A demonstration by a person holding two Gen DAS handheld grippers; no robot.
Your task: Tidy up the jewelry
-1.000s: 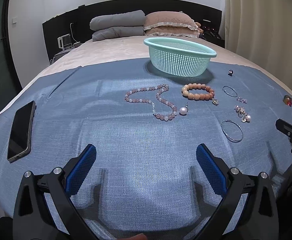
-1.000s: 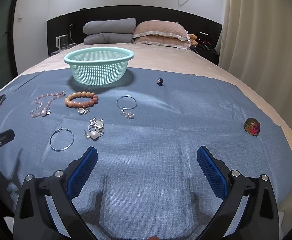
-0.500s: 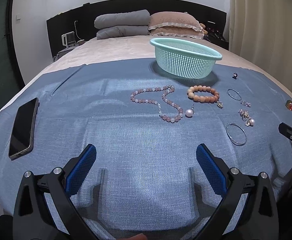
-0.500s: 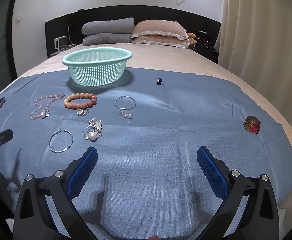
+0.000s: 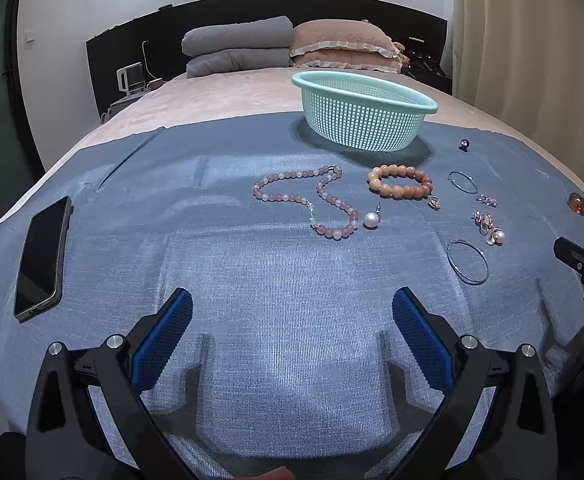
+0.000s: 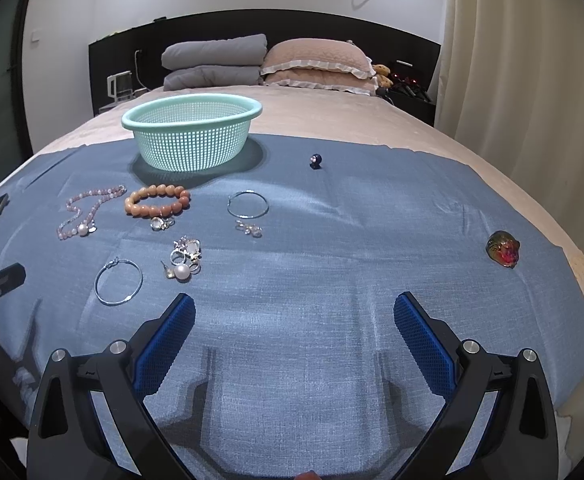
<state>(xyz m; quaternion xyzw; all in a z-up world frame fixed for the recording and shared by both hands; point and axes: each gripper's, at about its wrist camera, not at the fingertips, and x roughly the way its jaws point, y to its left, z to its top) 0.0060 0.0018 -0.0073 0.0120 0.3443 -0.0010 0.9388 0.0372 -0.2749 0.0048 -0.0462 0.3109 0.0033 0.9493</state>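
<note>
Blue cloth (image 6: 332, 264) covered the bed's near end. Nearest, the left gripper (image 5: 292, 320) and right gripper (image 6: 294, 322) hovered wide apart, holding nothing. Beyond lay a hoop earring (image 6: 118, 282), a pearl cluster (image 6: 184, 260), a pink bead necklace (image 5: 308, 204) and an orange bead bracelet (image 5: 400, 182). Farther back stood the mint basket (image 6: 192, 138), then pillows (image 6: 316, 64).
</note>
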